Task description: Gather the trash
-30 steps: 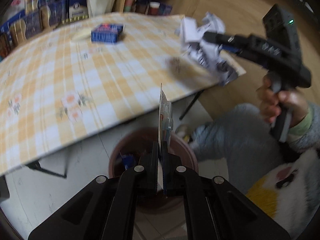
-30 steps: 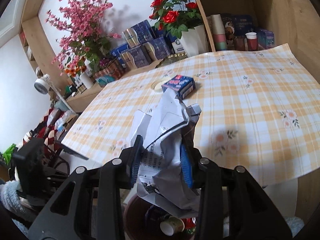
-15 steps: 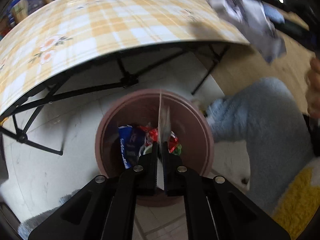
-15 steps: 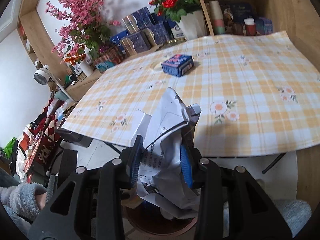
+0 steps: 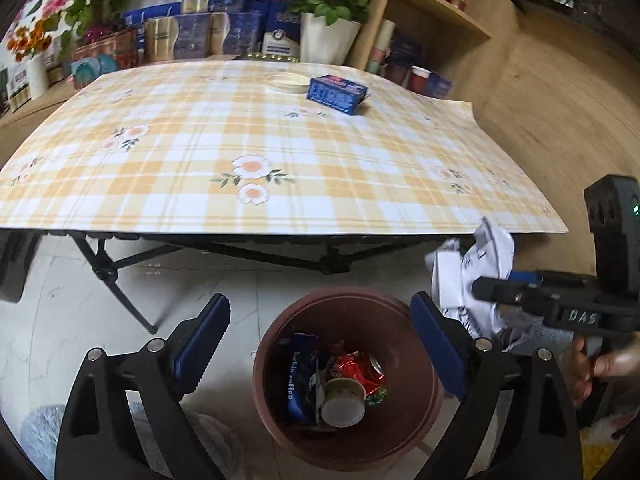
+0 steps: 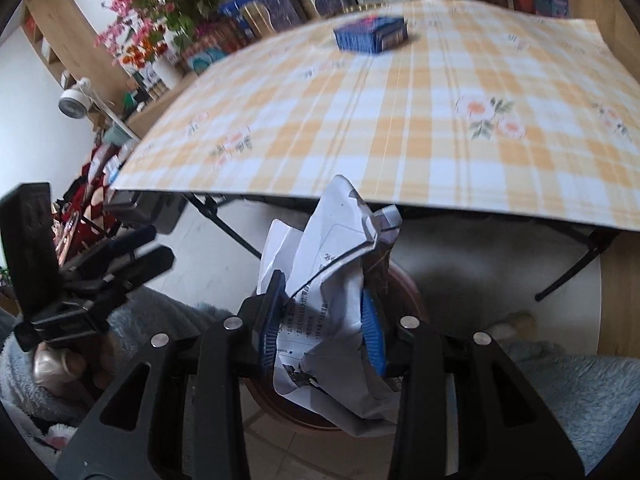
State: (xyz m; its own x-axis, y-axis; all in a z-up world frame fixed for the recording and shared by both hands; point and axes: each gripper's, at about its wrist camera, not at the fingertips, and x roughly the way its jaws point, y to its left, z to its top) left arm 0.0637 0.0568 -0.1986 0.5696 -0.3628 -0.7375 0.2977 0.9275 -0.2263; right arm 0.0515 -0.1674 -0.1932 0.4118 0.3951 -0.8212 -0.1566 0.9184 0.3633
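Observation:
My left gripper (image 5: 320,320) hangs over the brown waste bin (image 5: 420,420) on the floor; its jaws are opening wide and nothing is between them. In the bin lie a blue coffee packet (image 5: 298,376), a red wrapper (image 5: 360,372) and a paper cup (image 5: 344,400). My right gripper (image 6: 322,316) is shut on a crumpled sheet of printed paper (image 6: 332,272), held just above the bin's rim (image 6: 404,280). The left wrist view shows that crumpled paper (image 5: 476,276) at the bin's right edge, below the table's edge.
A folding table with a yellow checked cloth (image 5: 280,152) stands behind the bin, with a blue box (image 5: 338,90) and a small dish (image 5: 288,80) on it. Shelves with boxes and flower pots (image 5: 328,36) line the wall. A person's fleece-clad legs (image 6: 560,380) are beside the bin.
The left gripper has opened and the flat packet it held is gone from its jaws. The right gripper has come down with the crumpled paper, from above the table to the bin.

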